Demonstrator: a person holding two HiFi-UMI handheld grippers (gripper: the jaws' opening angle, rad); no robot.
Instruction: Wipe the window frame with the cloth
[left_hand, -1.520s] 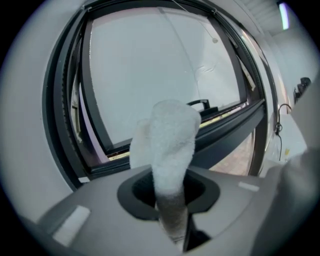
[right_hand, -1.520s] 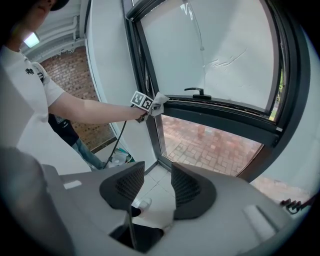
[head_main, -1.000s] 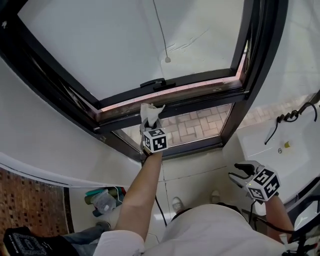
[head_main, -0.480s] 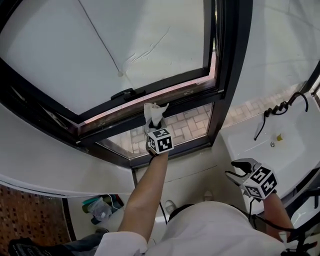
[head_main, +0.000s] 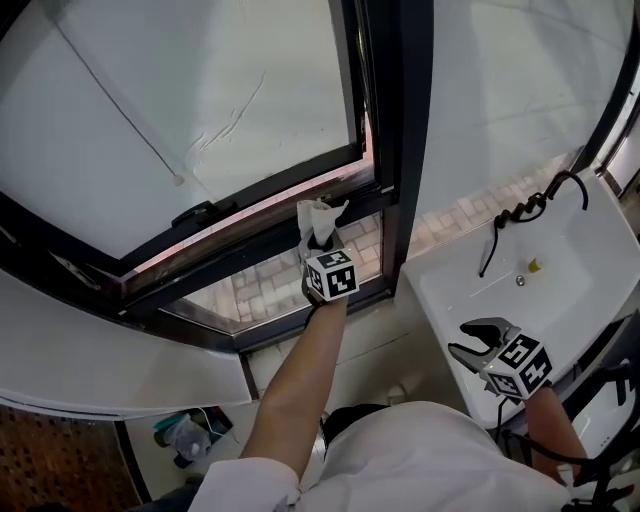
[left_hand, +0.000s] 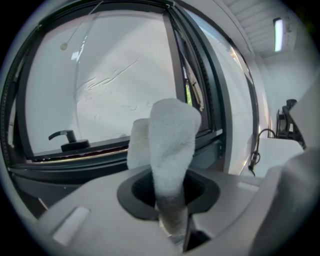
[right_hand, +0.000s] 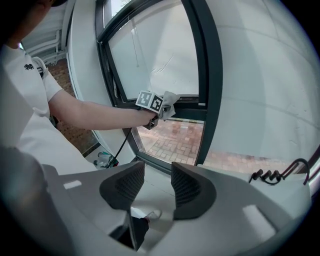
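Clamping cloth (head_main: 318, 217) in left gripper (head_main: 318, 243) fingers, window frame (head_main: 250, 240) just beyond. Right gripper (head_main: 480, 347) fingers apart, empty. Could snag there and pull cloth free.

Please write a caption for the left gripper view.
Left gripper shut on a white cloth before the dark window frame.

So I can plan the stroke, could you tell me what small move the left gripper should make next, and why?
Probably press the cloth onto the window frame's horizontal rail and slide it left. The left gripper is shut on the cloth, raised at that rail close to the vertical post, so most of the rail lies leftward; firm contact is not clear.
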